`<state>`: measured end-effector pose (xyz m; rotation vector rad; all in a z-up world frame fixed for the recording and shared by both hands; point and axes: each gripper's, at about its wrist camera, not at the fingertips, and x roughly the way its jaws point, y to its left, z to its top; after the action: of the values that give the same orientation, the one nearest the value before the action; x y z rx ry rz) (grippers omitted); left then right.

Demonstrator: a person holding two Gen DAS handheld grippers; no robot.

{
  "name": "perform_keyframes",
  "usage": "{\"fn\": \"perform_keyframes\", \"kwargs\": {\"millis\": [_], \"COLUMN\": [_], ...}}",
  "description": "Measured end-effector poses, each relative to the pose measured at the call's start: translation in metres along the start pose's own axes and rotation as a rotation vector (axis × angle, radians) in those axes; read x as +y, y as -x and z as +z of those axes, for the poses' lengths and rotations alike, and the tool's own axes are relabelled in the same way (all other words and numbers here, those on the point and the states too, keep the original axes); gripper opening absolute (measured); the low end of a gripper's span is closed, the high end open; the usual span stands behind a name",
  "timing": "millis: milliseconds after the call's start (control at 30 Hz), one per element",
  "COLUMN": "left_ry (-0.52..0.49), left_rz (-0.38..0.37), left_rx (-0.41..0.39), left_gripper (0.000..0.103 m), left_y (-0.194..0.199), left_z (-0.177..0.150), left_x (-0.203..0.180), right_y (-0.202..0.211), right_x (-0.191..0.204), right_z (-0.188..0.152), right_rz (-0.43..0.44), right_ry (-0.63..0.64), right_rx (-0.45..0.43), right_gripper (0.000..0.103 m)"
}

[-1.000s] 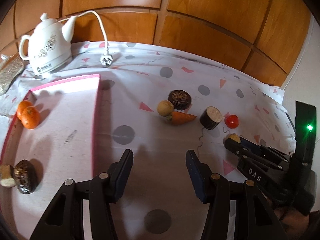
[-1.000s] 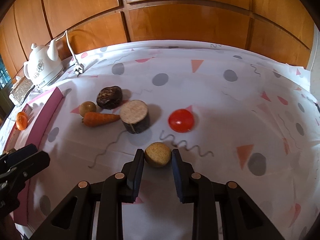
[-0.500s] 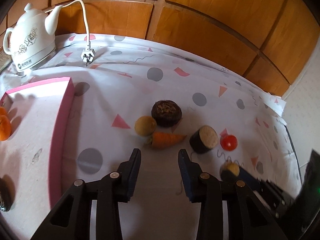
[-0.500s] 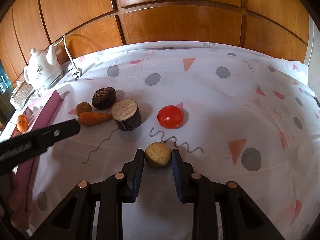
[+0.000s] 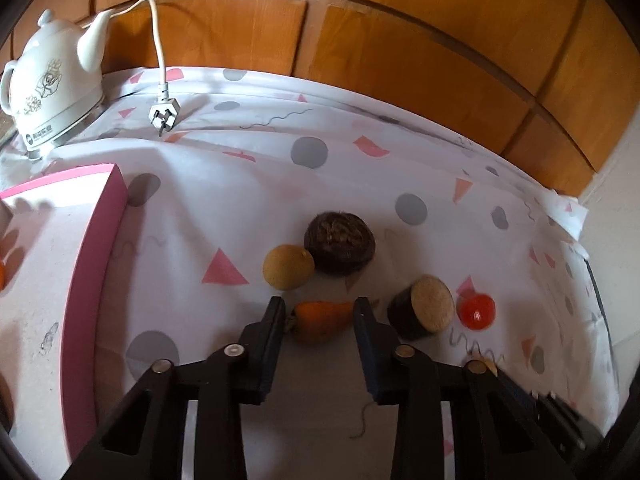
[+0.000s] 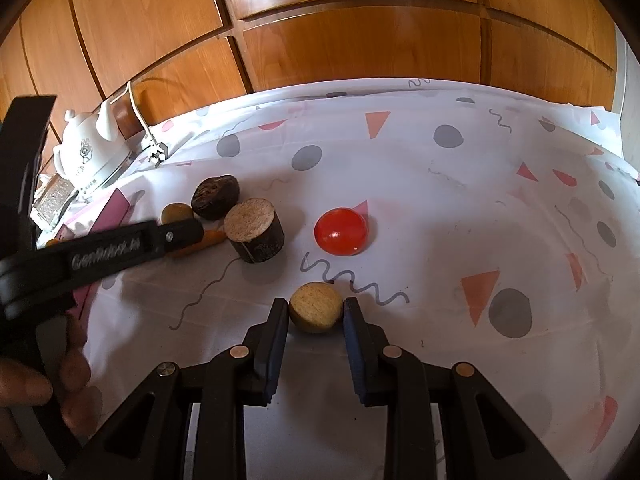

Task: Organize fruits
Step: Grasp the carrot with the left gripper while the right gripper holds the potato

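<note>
Most fruit lies loose ahead of the left gripper (image 5: 319,312), whose part-open jaws flank the carrot (image 5: 322,318). The right gripper (image 6: 316,312) pinches the tan fruit (image 6: 316,307), seemingly. The pink tray (image 5: 92,264), leftward, awaits both.

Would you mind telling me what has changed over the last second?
The left gripper moved forward from beside the pink tray to the carrot, which now lies between its open fingers. The right gripper stayed closed on the small tan fruit. The other fruits stayed put.
</note>
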<state>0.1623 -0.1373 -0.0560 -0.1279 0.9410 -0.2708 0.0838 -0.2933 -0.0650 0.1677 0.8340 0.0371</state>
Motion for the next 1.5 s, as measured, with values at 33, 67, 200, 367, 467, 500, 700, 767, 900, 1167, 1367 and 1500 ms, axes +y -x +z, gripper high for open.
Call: {"fn": "perform_keyframes", "kwargs": {"millis": [33,67,200,367,467,500,700,767,900,1167,1367,1500], "left_ry": [-0.001,0.002,-0.042,-0.046,-0.077,-0.094,-0.151,-0.164,-0.197,-0.229,-0.207,-0.189], "left_rz": [-0.014,-0.026,-0.036,-0.07,-0.07,-0.069,-0.046,-0.048,-0.045,-0.029,-0.004,0.008], "left_rx": [0.008,0.012,0.012,0.029,0.05,0.053,0.051,0.05,0.049,0.04,0.007,-0.003], "left_gripper": [0.031,0.027,0.021,0.022,0.022,0.022,0.025,0.03,0.033,0.022,0.021,0.021], "left_y": [0.002,0.004,0.013,0.018,0.017,0.016,0.011,0.01,0.007,-0.001,0.01,0.02], "left_z": [-0.003,-0.007,-0.02,-0.024,-0.024,-0.023,-0.018,-0.015,-0.012,-0.012,-0.026,-0.037], "left_x": [0.002,0.003,0.0,0.003,0.001,0.0,-0.007,-0.009,-0.014,-0.019,-0.015,-0.012], "right_y": [0.0,0.0,0.001,0.0,0.0,0.0,0.0,0.0,0.0,0.0,-0.001,-0.001], "right_x": [0.0,0.0,-0.001,-0.001,0.001,0.001,0.002,0.001,0.001,0.001,0.006,0.009], "right_z": [0.0,0.0,-0.001,-0.001,-0.001,-0.001,-0.001,-0.001,-0.002,-0.002,-0.002,-0.001], "right_rz": [0.001,0.001,0.003,0.002,-0.006,-0.009,-0.009,-0.006,-0.002,-0.005,-0.035,-0.052], "right_ry": [-0.001,-0.001,-0.002,-0.002,0.005,0.007,0.006,0.005,0.001,0.003,0.026,0.041], "right_rx": [0.0,-0.001,-0.002,-0.002,-0.001,-0.001,-0.001,-0.002,-0.003,-0.003,-0.001,-0.001], "right_gripper": [0.028,0.028,0.028,0.028,0.028,0.028,0.028,0.028,0.028,0.028,0.028,0.028]}}
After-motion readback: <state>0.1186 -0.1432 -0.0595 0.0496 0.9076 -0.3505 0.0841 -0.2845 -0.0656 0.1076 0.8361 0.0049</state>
